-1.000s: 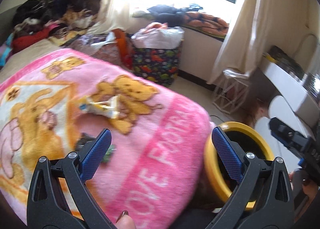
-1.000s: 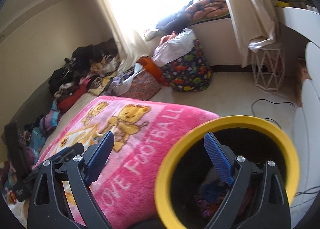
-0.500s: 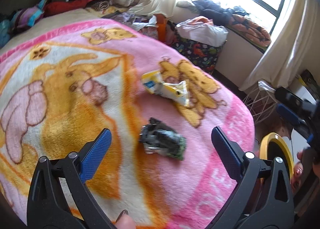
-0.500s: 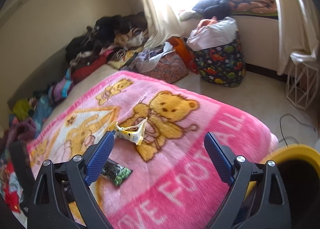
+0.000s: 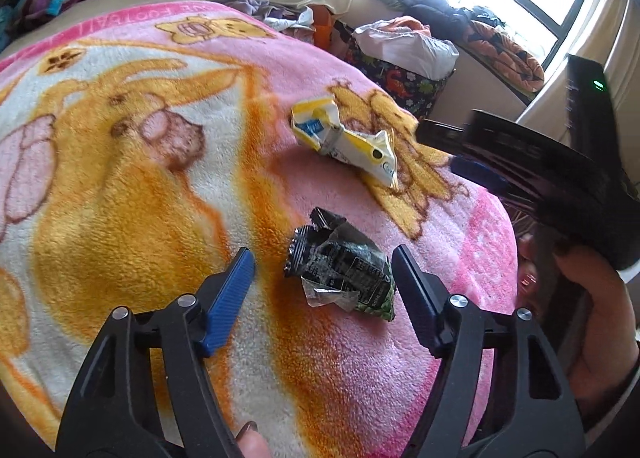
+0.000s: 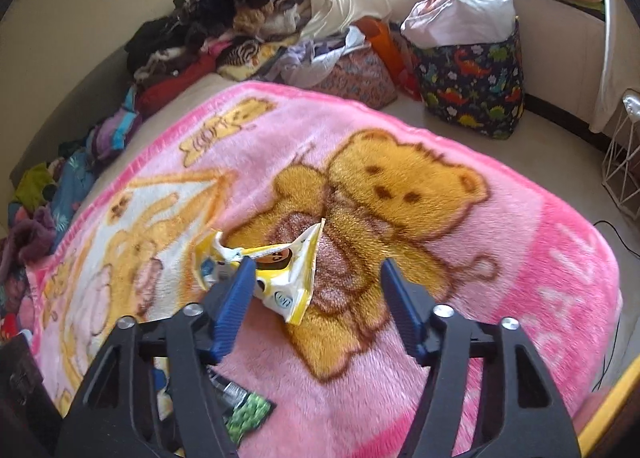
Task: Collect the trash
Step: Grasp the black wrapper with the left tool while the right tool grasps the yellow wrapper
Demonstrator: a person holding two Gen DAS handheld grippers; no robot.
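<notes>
The left gripper (image 5: 323, 264), a black two-finger tool with blue ribbed pads, is hanging over a pink plush blanket (image 5: 120, 162) printed with yellow bears. Its jaws have just been closing and are standing apart. A crumpled black and green foil wrapper (image 5: 340, 270) is lying on the blanket between the pads. The right pad is sitting just beside the wrapper's edge; the left pad is clear of it. No pad is pressing on it.

The right gripper (image 6: 316, 270), of the same build, is hanging over the bear print. Its jaws have also just been closing and are standing apart. A crumpled yellow and white plastic wrapper (image 6: 280, 278) is lying on the blanket (image 6: 500, 218), partly between the pads. The left pad is overlapping it in the right wrist view; contact cannot be confirmed. The right pad is well clear.

In the left wrist view, the yellow and white wrapper (image 5: 348, 142) is lying beyond the black and green one, and a person's hand (image 5: 600, 318) is holding the right gripper (image 5: 520, 162) at the right edge.

A yellow rim (image 6: 612, 410) is showing at the lower right of the right wrist view.
</notes>
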